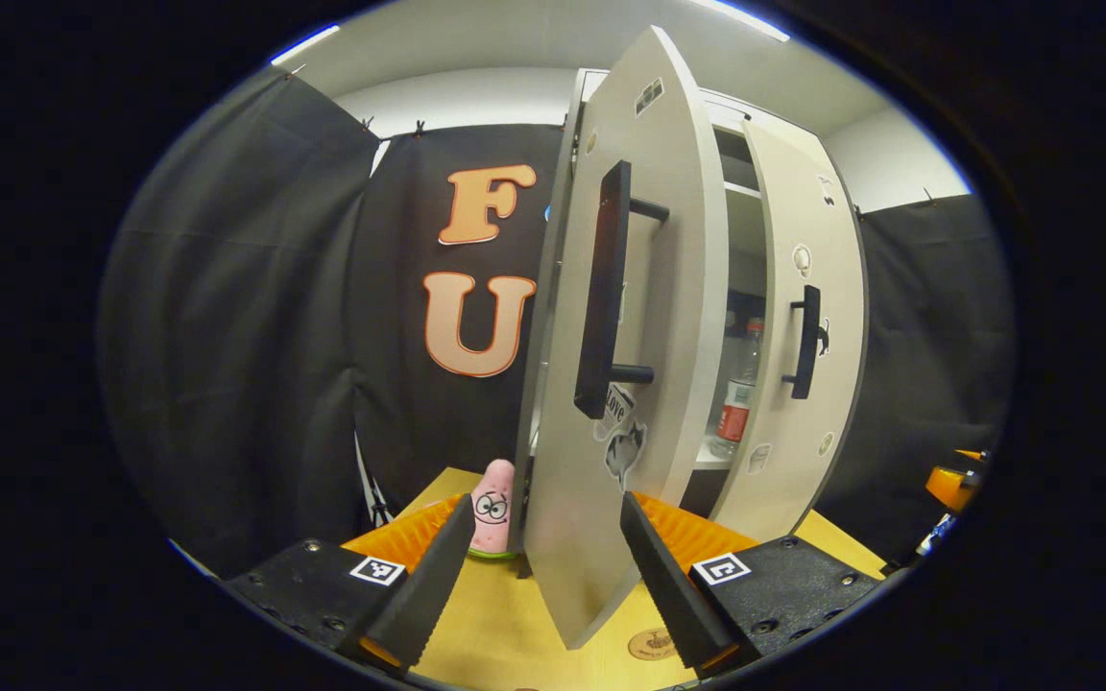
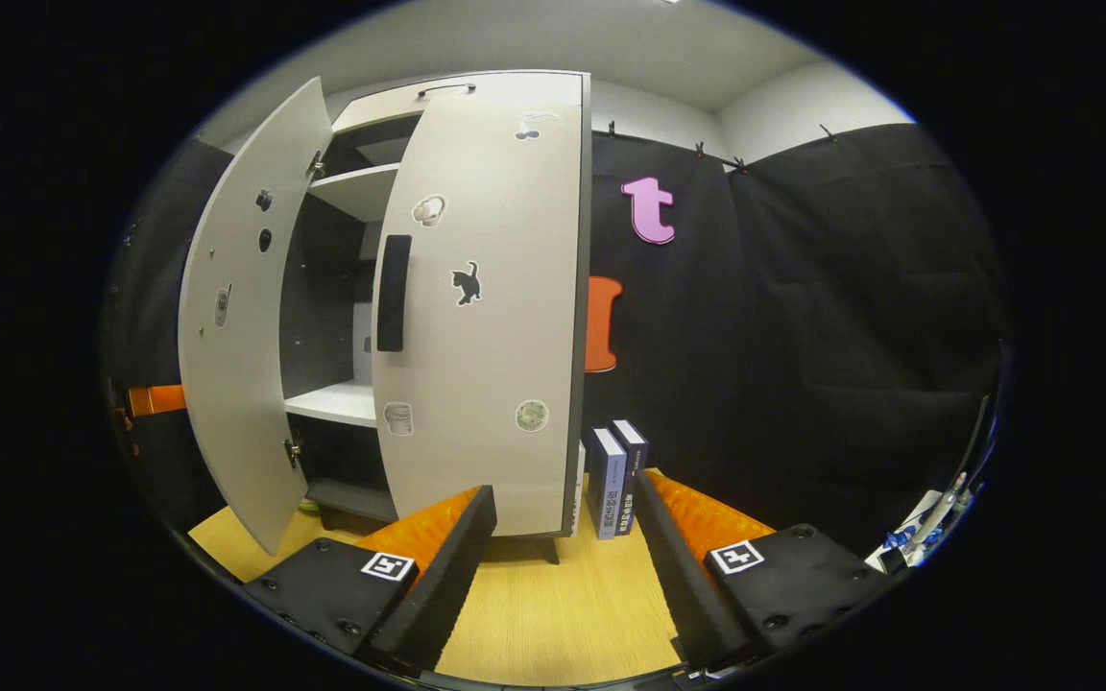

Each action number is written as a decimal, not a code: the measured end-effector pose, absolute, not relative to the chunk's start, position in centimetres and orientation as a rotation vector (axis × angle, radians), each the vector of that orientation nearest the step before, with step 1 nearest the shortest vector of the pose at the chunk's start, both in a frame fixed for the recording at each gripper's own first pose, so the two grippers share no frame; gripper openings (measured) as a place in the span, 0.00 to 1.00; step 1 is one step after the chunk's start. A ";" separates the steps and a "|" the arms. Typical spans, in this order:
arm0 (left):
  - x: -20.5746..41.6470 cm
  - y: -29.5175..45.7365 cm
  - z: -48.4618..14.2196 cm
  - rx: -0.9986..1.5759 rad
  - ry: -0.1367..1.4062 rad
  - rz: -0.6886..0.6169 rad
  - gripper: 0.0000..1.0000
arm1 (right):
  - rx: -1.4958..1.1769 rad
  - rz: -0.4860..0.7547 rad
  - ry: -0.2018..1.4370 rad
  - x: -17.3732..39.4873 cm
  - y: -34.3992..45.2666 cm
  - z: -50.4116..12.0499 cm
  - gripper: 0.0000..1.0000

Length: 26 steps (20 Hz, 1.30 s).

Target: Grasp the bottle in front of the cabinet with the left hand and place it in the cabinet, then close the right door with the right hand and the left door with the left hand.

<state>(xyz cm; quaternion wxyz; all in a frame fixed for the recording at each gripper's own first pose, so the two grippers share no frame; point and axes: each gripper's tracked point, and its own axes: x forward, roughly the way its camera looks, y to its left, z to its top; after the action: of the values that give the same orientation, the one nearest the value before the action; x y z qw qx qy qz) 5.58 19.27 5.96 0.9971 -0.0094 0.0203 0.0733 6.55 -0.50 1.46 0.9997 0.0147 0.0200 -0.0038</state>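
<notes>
The clear bottle [image 1: 740, 393] with a red label stands upright on a shelf inside the white cabinet [image 2: 361, 187], seen through the gap between the two doors. The left door [image 1: 630, 317] swings out toward me, its black handle [image 1: 606, 288] facing me. Its lower corner sits between the fingers of my left gripper [image 1: 548, 585], which is open. The right door [image 2: 486, 317] is ajar, with its black handle [image 2: 393, 293] near its left edge. My right gripper [image 2: 563, 566] is open and holds nothing, a short way in front of that door's lower part.
A pink starfish toy [image 1: 493, 507] stands on the wooden tabletop [image 1: 505, 624] left of the left door. Two upright books [image 2: 615, 475] lean beside the cabinet's right side. Black cloth walls close in all round.
</notes>
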 end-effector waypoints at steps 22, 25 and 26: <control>15.7 9.8 5.8 -0.048 0.009 -0.036 0.91 | 0.046 -0.124 0.054 6.3 -4.4 1.2 0.95; 18.1 7.3 6.0 -0.029 0.000 -0.067 0.91 | 0.044 -0.132 0.058 6.5 -4.7 1.1 0.96; 18.8 6.8 6.2 -0.009 -0.010 -0.072 0.91 | 0.047 -0.134 0.058 6.7 -4.7 1.0 0.96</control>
<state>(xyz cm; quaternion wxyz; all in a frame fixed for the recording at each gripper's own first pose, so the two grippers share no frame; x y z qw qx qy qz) 18.81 6.76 6.20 0.9993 -0.0047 -0.0052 -0.0361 6.67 -4.75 1.02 0.9971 0.0235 0.0290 -0.0670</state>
